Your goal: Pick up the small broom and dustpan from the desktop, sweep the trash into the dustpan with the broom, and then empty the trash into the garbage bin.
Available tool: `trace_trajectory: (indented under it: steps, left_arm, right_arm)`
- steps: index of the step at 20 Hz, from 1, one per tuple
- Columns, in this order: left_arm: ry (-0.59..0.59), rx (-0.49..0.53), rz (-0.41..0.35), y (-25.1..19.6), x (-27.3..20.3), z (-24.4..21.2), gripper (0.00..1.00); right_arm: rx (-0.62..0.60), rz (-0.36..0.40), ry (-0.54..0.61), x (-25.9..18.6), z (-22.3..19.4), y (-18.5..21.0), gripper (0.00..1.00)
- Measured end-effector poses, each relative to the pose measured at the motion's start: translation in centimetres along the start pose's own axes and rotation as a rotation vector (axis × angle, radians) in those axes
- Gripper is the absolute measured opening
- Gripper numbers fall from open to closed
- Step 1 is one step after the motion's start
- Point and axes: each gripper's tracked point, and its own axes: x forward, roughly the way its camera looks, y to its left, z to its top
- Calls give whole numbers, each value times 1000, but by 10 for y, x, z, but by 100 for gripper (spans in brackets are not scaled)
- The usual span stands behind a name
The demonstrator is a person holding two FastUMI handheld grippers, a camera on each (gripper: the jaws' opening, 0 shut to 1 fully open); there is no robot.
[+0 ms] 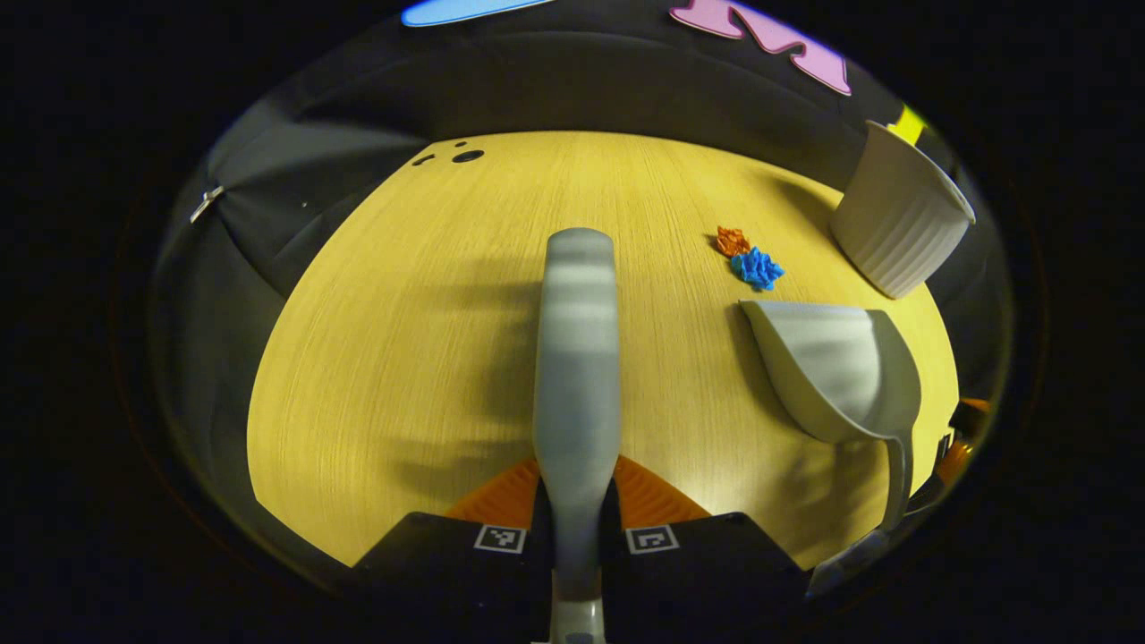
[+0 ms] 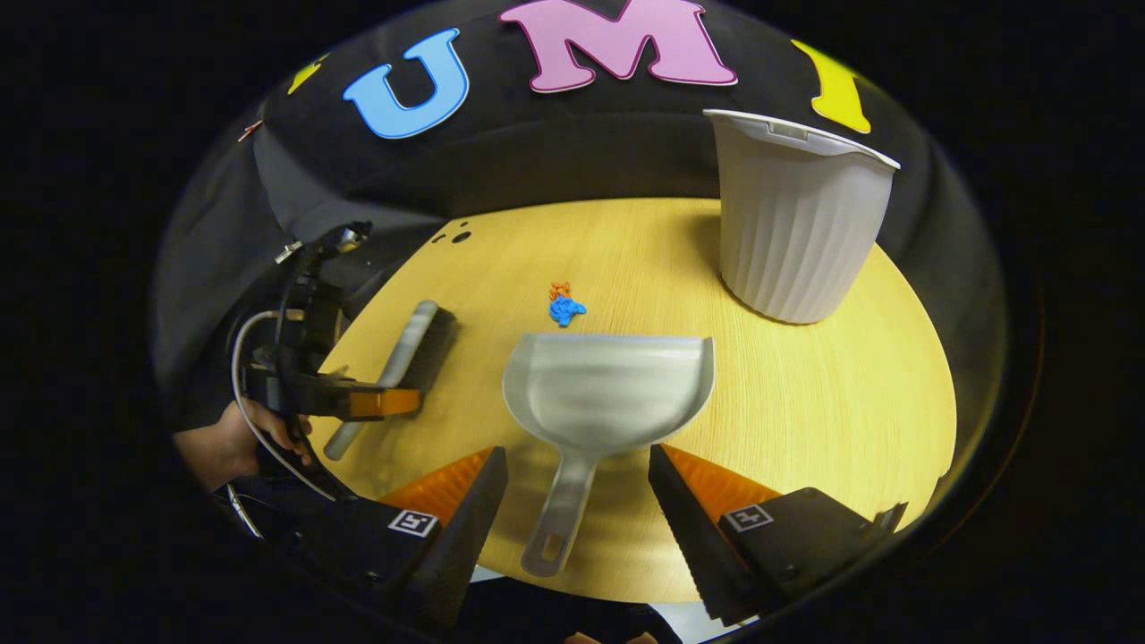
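Left hand-held gripper clamps broom; right hand-held gripper wide, astride dustpan handle. Bin upper right; trash centre, on bench.

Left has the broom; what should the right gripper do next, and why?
Probably close on the dustpan handle. The right gripper is open with its fingers either side of that handle, while the left gripper is shut on the broom and the trash lies unswept ahead.
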Motion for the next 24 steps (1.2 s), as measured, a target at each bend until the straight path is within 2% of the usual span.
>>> trace_trajectory:
  steps: [4,7,9,11,14,16,20,22,24]
  left_arm:
    - [-60,-23,1,2,-32,5,27]
    - [-53,-42,-26,-2,-50,-5,29]
    - [-64,-64,-34,0,-59,-8,26]
    - [-71,-70,-23,4,-64,-12,24]
    - [-87,-94,32,19,-71,-16,27]
    - [-90,-124,32,21,-75,-19,24]
    - [-77,-115,56,32,-77,-22,27]
    - [-75,-115,44,28,-74,-21,25]
    - [-74,-130,16,17,-69,-17,27]
  right_arm:
    - [22,-23,68,9,-14,-2,99]
    - [25,-55,117,20,-26,-3,99]
    - [32,-72,151,35,-35,-4,99]
    - [46,-82,180,50,-43,1,99]
    - [24,-135,199,68,-51,-1,99]
    - [28,-162,215,77,-54,-3,99]
    - [58,-225,253,88,-61,-12,98]
    - [25,-246,252,95,-56,-17,92]
    - [40,-265,251,96,-52,-18,92]
